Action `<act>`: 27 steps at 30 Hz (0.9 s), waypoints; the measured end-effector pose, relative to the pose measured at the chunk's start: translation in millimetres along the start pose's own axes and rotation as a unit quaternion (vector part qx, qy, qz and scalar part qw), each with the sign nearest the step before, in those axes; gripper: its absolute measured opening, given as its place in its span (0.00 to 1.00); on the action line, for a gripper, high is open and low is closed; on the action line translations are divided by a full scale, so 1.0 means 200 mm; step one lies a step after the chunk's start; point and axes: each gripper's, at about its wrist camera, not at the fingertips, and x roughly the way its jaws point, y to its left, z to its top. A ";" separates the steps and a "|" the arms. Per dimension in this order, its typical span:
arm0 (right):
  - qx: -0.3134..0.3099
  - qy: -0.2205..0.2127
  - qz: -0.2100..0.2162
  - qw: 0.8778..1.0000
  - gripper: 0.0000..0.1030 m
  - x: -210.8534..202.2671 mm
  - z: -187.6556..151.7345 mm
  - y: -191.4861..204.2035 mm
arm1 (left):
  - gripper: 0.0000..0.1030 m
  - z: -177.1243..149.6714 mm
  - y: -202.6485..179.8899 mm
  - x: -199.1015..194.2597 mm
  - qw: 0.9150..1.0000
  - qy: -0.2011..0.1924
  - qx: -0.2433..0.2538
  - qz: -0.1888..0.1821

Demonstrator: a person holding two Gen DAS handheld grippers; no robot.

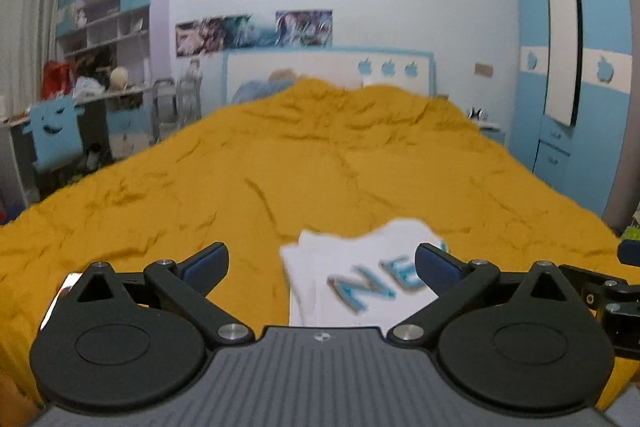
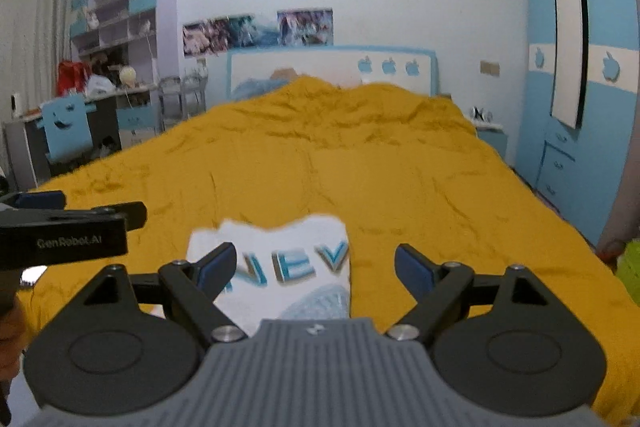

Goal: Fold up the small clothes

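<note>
A small white garment (image 1: 352,279) with blue letters lies folded on the mustard-yellow bedspread (image 1: 280,167), near the bed's front edge. My left gripper (image 1: 322,261) is open and empty, held just in front of it, its right finger over the garment's right side. In the right wrist view the same garment (image 2: 288,259) lies between and left of the fingers of my right gripper (image 2: 316,263), which is open and empty. The left gripper's body (image 2: 64,231) shows at the left edge of the right wrist view.
The bed's white and blue headboard (image 1: 332,71) is at the far end. A blue wardrobe (image 1: 580,67) stands on the right. A desk with a blue chair (image 1: 56,135) and shelves (image 1: 104,15) stand on the left. A small nightstand (image 1: 490,131) is beside the bed.
</note>
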 end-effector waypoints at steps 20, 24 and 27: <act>0.012 0.115 -0.023 0.993 0.80 0.07 -0.30 -0.02 | 1.00 -0.25 -0.07 -0.01 0.993 0.117 0.019 0.006; 0.010 0.108 -0.023 0.994 0.80 0.06 -0.29 -0.02 | 1.00 -0.25 -0.08 -0.02 0.993 0.117 0.019 0.006; 0.011 0.103 -0.024 0.994 0.80 0.05 -0.29 -0.03 | 1.00 -0.25 -0.08 -0.02 0.993 0.116 0.019 0.006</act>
